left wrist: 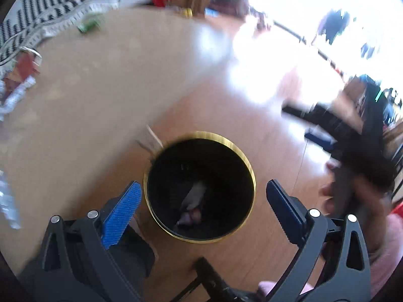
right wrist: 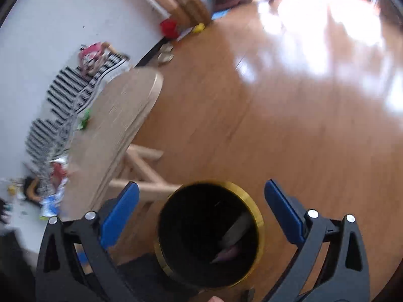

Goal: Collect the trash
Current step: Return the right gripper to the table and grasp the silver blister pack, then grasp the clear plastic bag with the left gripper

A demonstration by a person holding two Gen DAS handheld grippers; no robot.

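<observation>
A black bin with a gold rim (left wrist: 236, 153) stands on the wooden floor beside the round table, with pale and pinkish trash (left wrist: 194, 201) lying at its bottom. My left gripper (left wrist: 201, 196) hangs above the bin's mouth, its jaws wide open and nothing between them. In the right wrist view the same bin (right wrist: 259, 216) sits below my right gripper (right wrist: 201, 196), whose jaws also stand wide apart and hold nothing; scraps of trash (right wrist: 231, 241) show inside. More trash, a green wrapper (left wrist: 88, 24) and crumpled packets (left wrist: 17, 88), lies on the table.
The light wooden round table (left wrist: 88, 95) is left of the bin, with a striped cloth (left wrist: 37, 10) along its far side. A person's hand (left wrist: 352, 196) holds the other gripper at the right. A red toy (right wrist: 170, 27) sits by the wall. Bright glare covers the floor (right wrist: 314, 37).
</observation>
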